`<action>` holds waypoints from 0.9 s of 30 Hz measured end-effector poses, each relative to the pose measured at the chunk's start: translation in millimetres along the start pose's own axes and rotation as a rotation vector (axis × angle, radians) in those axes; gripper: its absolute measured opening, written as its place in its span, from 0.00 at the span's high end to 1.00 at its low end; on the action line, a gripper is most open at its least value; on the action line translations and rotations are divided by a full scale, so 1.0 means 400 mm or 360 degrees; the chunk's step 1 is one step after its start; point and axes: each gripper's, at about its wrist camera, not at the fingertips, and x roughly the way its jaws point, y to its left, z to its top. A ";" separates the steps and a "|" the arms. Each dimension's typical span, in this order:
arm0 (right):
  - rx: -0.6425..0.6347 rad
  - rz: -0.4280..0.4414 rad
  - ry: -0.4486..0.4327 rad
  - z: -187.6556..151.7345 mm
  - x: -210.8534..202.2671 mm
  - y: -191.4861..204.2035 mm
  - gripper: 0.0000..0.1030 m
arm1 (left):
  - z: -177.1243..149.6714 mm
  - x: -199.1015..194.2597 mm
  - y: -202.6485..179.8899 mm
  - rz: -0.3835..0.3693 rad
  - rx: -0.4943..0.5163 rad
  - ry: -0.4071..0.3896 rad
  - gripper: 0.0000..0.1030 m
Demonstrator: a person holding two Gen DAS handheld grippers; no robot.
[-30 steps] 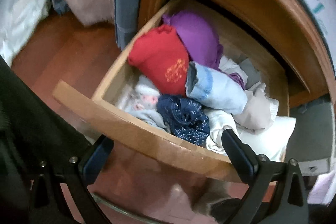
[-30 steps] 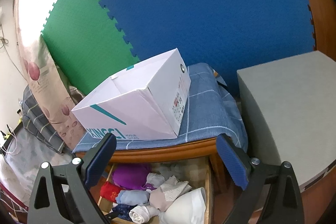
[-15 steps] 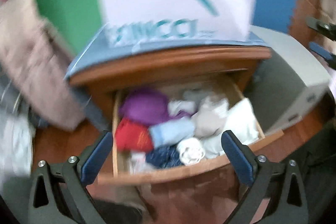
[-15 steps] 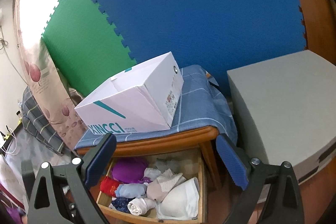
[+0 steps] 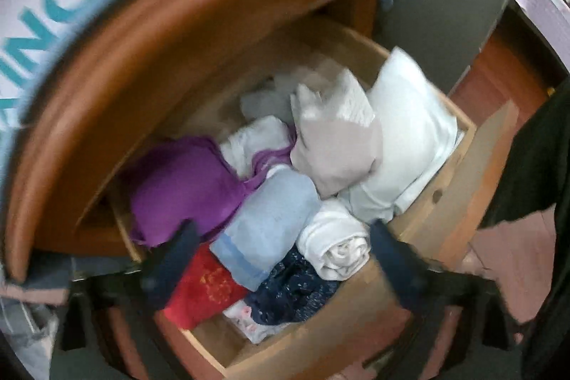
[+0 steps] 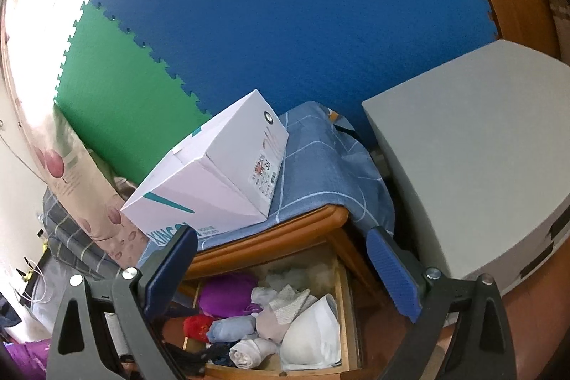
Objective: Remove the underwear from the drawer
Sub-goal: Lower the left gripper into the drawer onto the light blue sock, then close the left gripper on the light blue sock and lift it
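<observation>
The wooden drawer (image 5: 356, 319) stands pulled out, packed with folded underwear: a purple piece (image 5: 178, 191), a light blue one (image 5: 270, 223), a white roll (image 5: 338, 248), a red one (image 5: 206, 284), a navy one (image 5: 295, 287), a beige one (image 5: 331, 148) and a white bra (image 5: 409, 138). My left gripper (image 5: 281, 251) hovers steeply above the pile. Its jaws are closing around the light blue piece and the white roll, with the pads touching neither. My right gripper (image 6: 283, 269) is open and empty, held higher over the drawer (image 6: 343, 308).
A white shoebox (image 6: 213, 180) lies on a blue checked cloth (image 6: 320, 166) on the nightstand top. A grey box (image 6: 481, 184) stands to the right. Blue and green foam mats cover the wall. A person's dark sleeve (image 5: 534, 166) is at the drawer's right.
The left view has swung round and closed in over the drawer, and its jaws stand narrower. The right gripper has drifted a little, showing more of the drawer.
</observation>
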 end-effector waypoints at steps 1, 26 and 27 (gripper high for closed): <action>0.0005 0.0001 0.0002 0.000 0.000 -0.002 0.05 | 0.000 0.017 0.004 0.0000 0.0010 0.0034 0.43; 0.0067 -0.0002 0.0059 -0.002 0.025 -0.018 0.05 | -0.047 0.095 -0.024 -0.0003 0.0027 0.0058 0.77; 0.0063 -0.0006 0.0062 -0.002 0.027 -0.018 0.05 | -0.051 0.075 -0.027 -0.0024 -0.0015 0.0020 0.77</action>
